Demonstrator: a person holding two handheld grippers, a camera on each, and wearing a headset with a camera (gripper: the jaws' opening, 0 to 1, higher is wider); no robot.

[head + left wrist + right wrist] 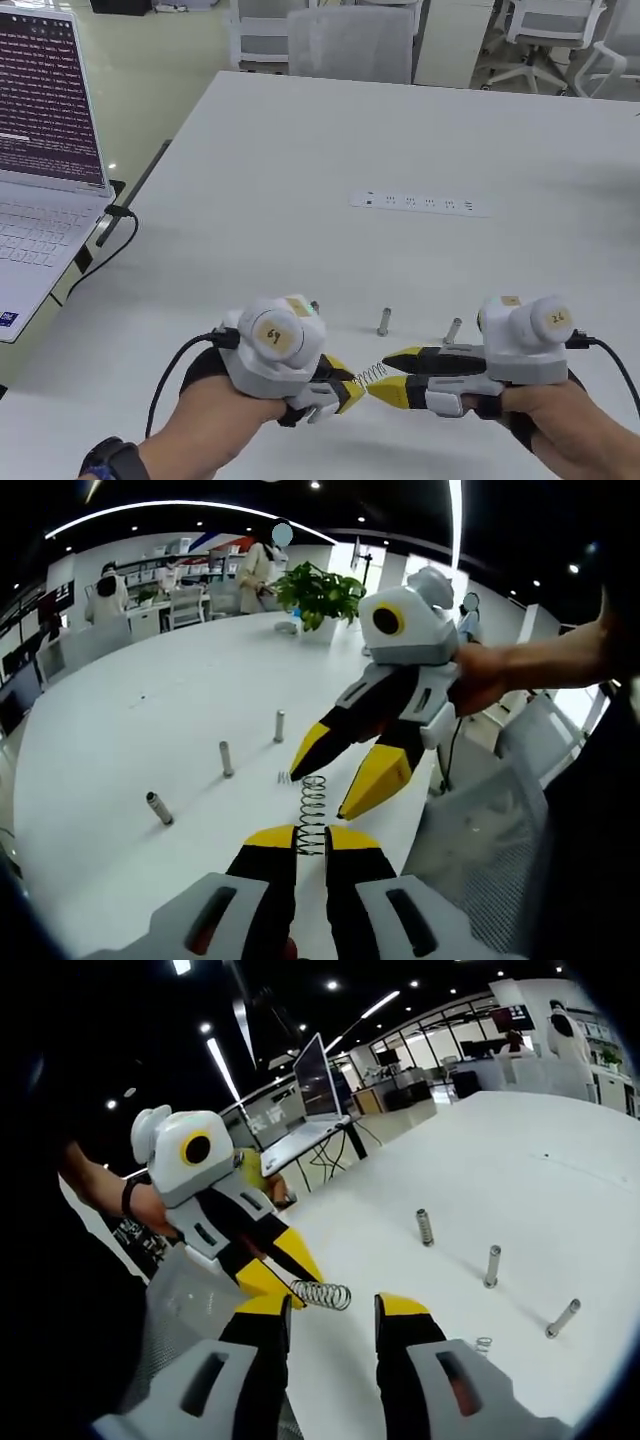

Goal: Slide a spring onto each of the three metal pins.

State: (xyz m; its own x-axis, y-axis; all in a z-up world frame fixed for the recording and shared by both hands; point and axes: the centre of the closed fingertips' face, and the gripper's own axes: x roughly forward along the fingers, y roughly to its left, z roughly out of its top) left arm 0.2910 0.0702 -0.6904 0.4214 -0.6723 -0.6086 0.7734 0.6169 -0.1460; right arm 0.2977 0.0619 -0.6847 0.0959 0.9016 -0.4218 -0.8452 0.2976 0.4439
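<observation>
A thin steel spring [370, 375] hangs in the air between the two grippers, near the table's front edge. My left gripper [312, 837] is shut on its near end, and the spring [312, 802] sticks out forward from the yellow tips. My right gripper [330, 1307] faces it, open, with the spring's free end [325, 1294] at its jaw tips. Three short metal pins stand just behind: one [384, 321] in the middle, one [452, 331] to the right, one [315, 306] half hidden behind the left gripper [355, 392]. That last pin [424, 1227] looks ribbed.
A small loose spring [483, 1343] lies on the white table [300, 180] near the pins. A white power strip [420, 203] lies further back. An open laptop [40, 150] with a black cable [110, 240] stands at the left edge. Chairs stand beyond the table.
</observation>
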